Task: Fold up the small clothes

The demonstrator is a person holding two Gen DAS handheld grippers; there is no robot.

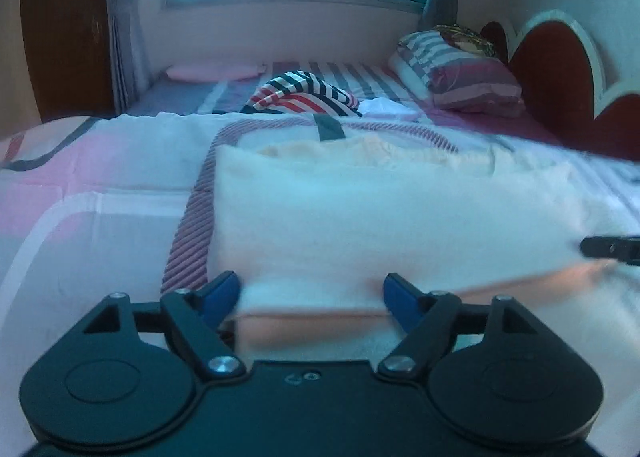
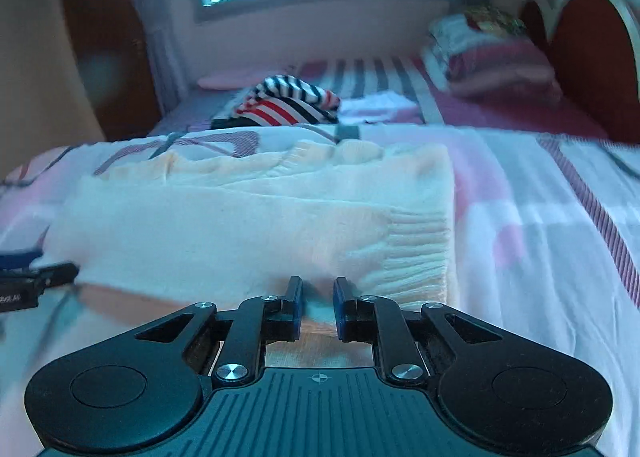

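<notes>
The cream knit sweater (image 2: 256,225) lies folded into a flat block on the patterned bedspread (image 1: 100,193), its near hem at six o'clock, where both tools can reach it. The left gripper (image 1: 312,293) stands wide astride that hem, pinching nothing, likely letting go. The right gripper (image 2: 318,305) is narrow, fabric in the gap; whether gripped, I cannot tell.

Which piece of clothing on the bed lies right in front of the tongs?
The cream knitted sweater, plain and ribbed at its cuff; the striped red, white and dark garment lies farther back.
</notes>
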